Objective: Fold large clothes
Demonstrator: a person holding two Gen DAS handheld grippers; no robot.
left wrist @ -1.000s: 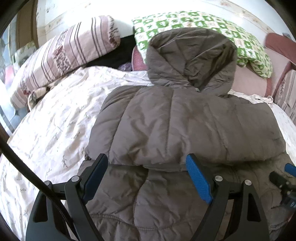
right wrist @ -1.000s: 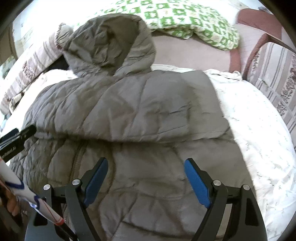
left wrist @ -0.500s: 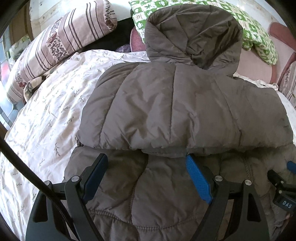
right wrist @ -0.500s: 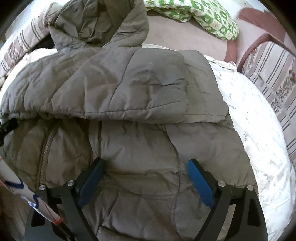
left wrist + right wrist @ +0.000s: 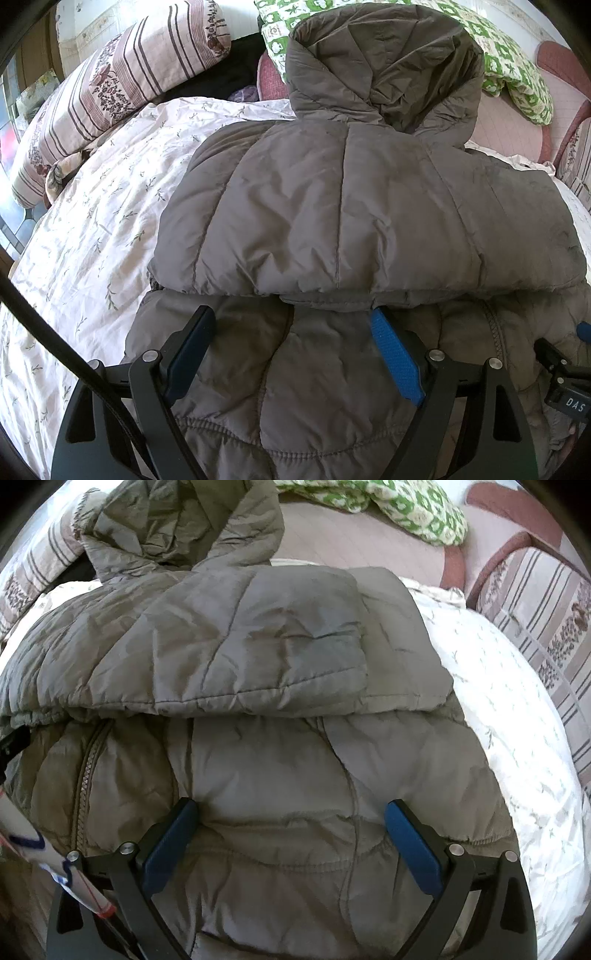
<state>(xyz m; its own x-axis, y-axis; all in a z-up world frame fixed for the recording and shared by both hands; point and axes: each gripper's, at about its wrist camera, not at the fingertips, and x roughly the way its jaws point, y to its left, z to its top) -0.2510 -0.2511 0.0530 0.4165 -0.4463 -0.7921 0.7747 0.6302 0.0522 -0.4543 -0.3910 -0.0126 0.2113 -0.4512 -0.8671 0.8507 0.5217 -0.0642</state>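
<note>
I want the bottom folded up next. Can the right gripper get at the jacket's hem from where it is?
Probably yes: the right gripper, jaws opening, sits over the jacket near its hem, with nothing in between.

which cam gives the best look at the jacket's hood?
Left wrist. The hood sits almost whole near the top, its opening facing the camera, against the green patterned pillow. Right wrist shows the hood only partly, cut off by the top of the frame.

The grey jacket's lower hem runs off the bottom edge of both views. Its hood is cropped at the top of the right view. A dark cable exits lower left.
</note>
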